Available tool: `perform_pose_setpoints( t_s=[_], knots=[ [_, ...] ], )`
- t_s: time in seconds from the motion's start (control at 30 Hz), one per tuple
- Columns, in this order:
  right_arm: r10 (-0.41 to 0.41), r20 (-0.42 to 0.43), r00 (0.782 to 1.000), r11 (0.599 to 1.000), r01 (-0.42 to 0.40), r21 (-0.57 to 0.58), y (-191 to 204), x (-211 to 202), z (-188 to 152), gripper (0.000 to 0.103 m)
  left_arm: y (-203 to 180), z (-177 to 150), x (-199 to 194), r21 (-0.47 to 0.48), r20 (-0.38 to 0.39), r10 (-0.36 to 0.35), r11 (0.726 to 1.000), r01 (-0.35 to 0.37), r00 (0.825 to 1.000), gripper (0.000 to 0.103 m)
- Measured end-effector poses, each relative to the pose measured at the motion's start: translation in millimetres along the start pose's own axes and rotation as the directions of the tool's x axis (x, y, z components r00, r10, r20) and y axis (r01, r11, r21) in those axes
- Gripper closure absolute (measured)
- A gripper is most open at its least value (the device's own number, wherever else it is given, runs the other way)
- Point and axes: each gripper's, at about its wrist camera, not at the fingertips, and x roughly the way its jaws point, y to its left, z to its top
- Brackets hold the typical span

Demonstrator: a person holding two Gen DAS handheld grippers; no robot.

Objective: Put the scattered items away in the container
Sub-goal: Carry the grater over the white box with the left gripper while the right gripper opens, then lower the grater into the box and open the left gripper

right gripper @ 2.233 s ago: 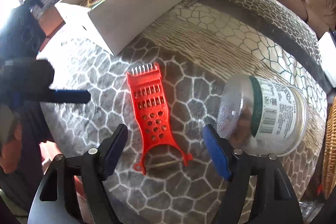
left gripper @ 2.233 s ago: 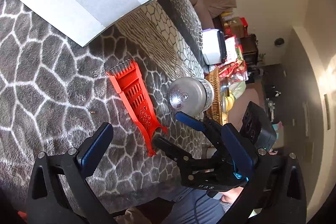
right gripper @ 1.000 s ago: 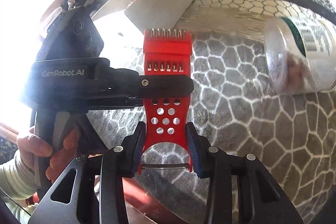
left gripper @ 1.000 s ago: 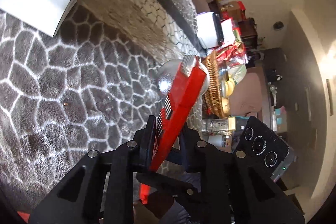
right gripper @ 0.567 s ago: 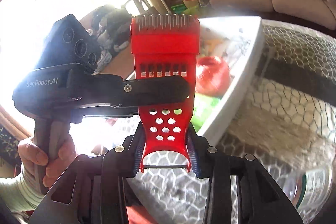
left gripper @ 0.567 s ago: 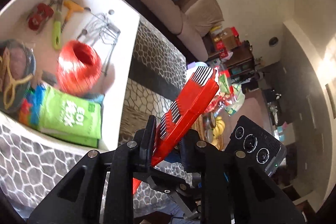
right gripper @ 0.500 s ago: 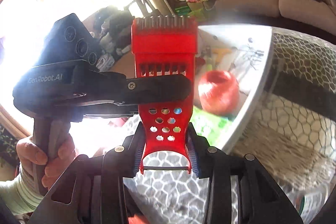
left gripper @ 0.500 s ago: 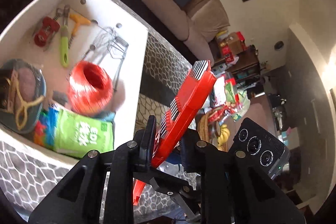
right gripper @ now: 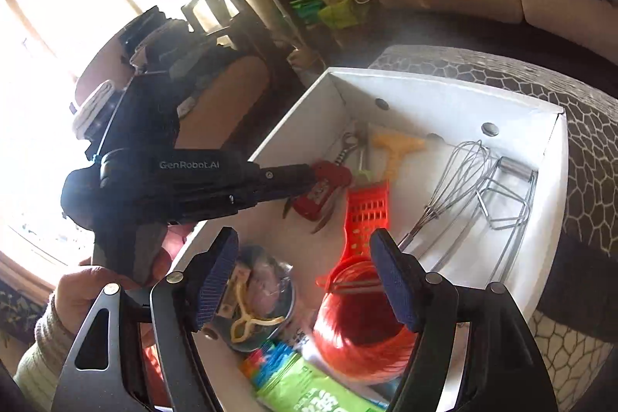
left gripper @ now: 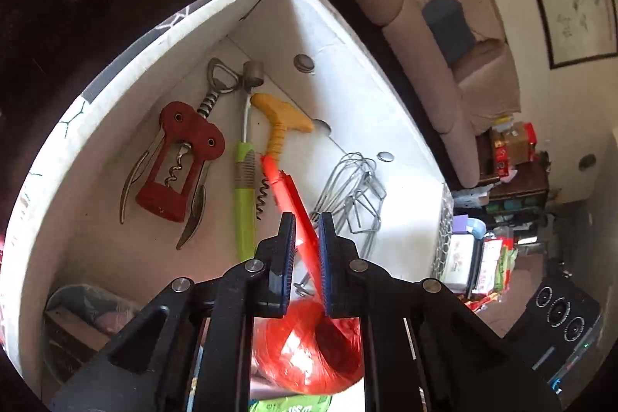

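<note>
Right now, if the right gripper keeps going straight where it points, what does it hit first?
Probably the flat red plastic grater lying in the white cardboard box; the right gripper is open around its handle end. Depth is unclear.

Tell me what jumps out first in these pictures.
A red grater sits clamped in the left gripper, down inside the white box beside a red corkscrew and a wire whisk. Its handle end lies over a red twine roll, where the right gripper hangs open.
</note>
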Motion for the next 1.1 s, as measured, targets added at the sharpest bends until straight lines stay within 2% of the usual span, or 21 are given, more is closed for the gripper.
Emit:
perform_pose_setpoints(
  t_s=[0.1,0.2,0.27,0.3,0.33,0.37,0.43,0.57,0.6,0.67,0.7,0.73,0.8,0.9,0.97,1.1],
  knots=[
    [0.005,-0.002,1.000,0.999,-0.005,0.046,-16.5,2.7,12.3,0.029,3.9,2.7,18.2,0.008,-0.006,0.026,1.000,-0.026,1.000,0.093],
    [-0.026,0.007,1.000,1.000,0.026,0.014,-21.8,-8.5,14.7,0.028,9.3,-1.1,20.1,0.006,-0.014,0.050,0.999,-0.050,0.999,0.093],
    [-0.065,-0.023,0.998,0.998,0.065,-0.020,-23.9,-8.5,12.0,0.028,14.2,-5.7,13.7,-0.003,-0.015,0.048,0.999,-0.048,0.999,0.088],
    [-0.079,-0.042,0.996,0.996,0.078,-0.042,-24.4,-6.2,10.4,0.028,17.2,-6.7,12.0,-0.010,-0.023,0.033,0.999,-0.033,0.999,0.080],
    [-0.089,-0.069,0.994,0.994,0.085,-0.065,-23.2,-2.4,8.5,0.028,20.8,-8.9,12.5,-0.027,-0.044,0.001,1.000,-0.002,0.999,0.064],
    [-0.098,-0.101,0.990,0.993,0.090,-0.082,-22.9,4.5,7.7,0.028,24.7,-10.4,14.4,-0.054,-0.066,-0.039,0.998,0.036,0.997,0.058],
    [-0.096,-0.171,0.981,0.993,0.083,-0.082,-22.9,19.9,3.8,0.028,27.7,-15.7,20.0,-0.088,-0.092,-0.109,0.991,0.101,0.990,0.056],
    [-0.089,-0.233,0.968,0.994,0.072,-0.083,-24.3,38.4,-7.9,0.028,25.0,-20.1,40.8,-0.087,-0.122,-0.096,0.993,0.085,0.988,0.056],
    [-0.079,-0.232,0.969,0.994,0.061,-0.086,-24.1,39.3,-10.9,0.029,27.0,-20.3,46.5,-0.102,-0.124,-0.099,0.991,0.087,0.987,0.056],
    [-0.085,-0.224,0.971,0.993,0.063,-0.102,-22.6,40.2,-16.8,0.030,30.0,-20.8,56.0,-0.132,-0.126,-0.133,0.984,0.116,0.983,0.065],
    [-0.083,-0.225,0.971,0.992,0.058,-0.113,-21.7,41.1,-19.5,0.033,29.5,-21.1,60.1,-0.136,-0.128,-0.146,0.982,0.128,0.981,0.077],
    [-0.079,-0.229,0.970,0.991,0.052,-0.120,-20.3,41.7,-21.3,0.034,27.8,-21.6,64.0,-0.130,-0.130,-0.147,0.983,0.130,0.980,0.084],
    [-0.077,-0.228,0.971,0.989,0.045,-0.143,-17.0,42.3,-24.9,0.034,22.2,-21.7,70.3,-0.107,-0.125,-0.146,0.985,0.133,0.981,0.090],
    [-0.053,-0.229,0.972,0.989,0.019,-0.147,-14.8,41.5,-28.3,0.032,15.4,-20.8,67.8,-0.084,-0.091,-0.163,0.984,0.155,0.982,0.093],
    [-0.033,-0.219,0.975,0.991,0.003,-0.136,-14.7,35.7,-29.6,0.033,7.9,-19.1,61.9,-0.053,-0.064,-0.131,0.990,0.128,0.989,0.094],
    [0.015,-0.165,0.986,0.996,-0.030,-0.087,-23.2,13.9,-29.2,0.033,-14.7,-3.0,46.6,0.062,-0.028,0.016,0.998,-0.015,0.999,0.094]
  ],
)
